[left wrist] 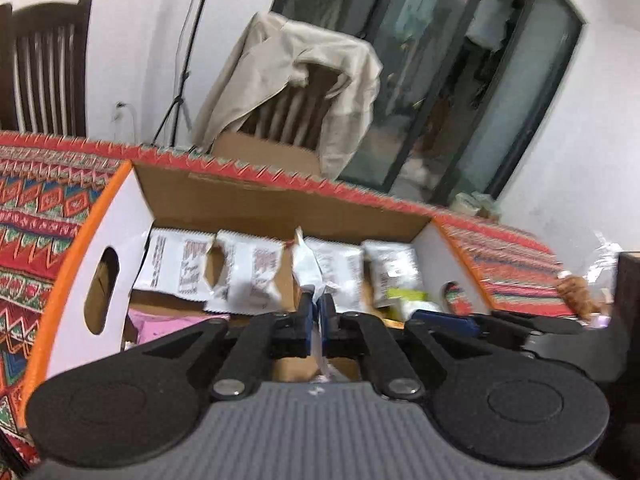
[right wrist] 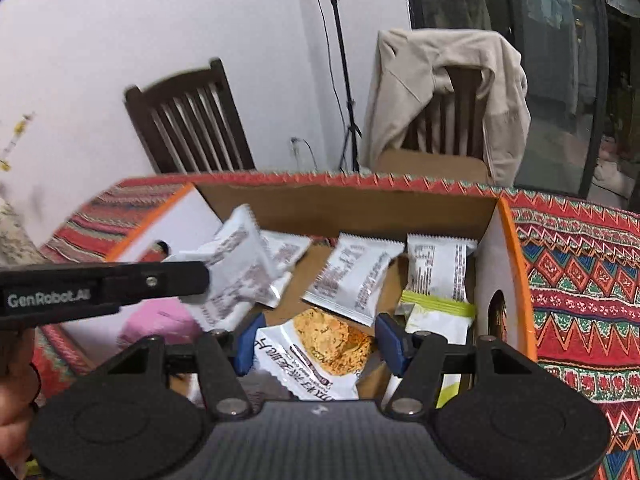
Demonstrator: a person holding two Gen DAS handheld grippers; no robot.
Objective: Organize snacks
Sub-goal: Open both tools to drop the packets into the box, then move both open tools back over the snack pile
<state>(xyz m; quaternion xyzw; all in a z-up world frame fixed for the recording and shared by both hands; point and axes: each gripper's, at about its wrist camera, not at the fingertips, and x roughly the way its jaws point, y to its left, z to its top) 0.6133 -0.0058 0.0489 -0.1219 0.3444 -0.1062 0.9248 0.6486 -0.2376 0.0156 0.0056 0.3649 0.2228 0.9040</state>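
Nearest, the left gripper (left wrist: 317, 312) has its blue-padded fingers (left wrist: 306, 316) clamped together on the crimped edge of a white foil snack packet (left wrist: 306, 266), held over the open cardboard box with white, orange-edged sides (left wrist: 80, 264). The right gripper (right wrist: 320, 338) hangs over the same box with its fingers (right wrist: 390, 338) apart, either side of a white packet picturing a golden oat biscuit (right wrist: 320, 344); whether they touch it is unclear. Inside the box lie more white packets (right wrist: 356, 276), a lime-striped packet (right wrist: 438, 306) and a pink packet (right wrist: 158, 324). The box sits on a counter under a red patterned woven cloth (right wrist: 580, 272). Beyond stand a dark wooden slatted chair (right wrist: 188, 132) and a chair draped with a beige jacket (right wrist: 448, 92).
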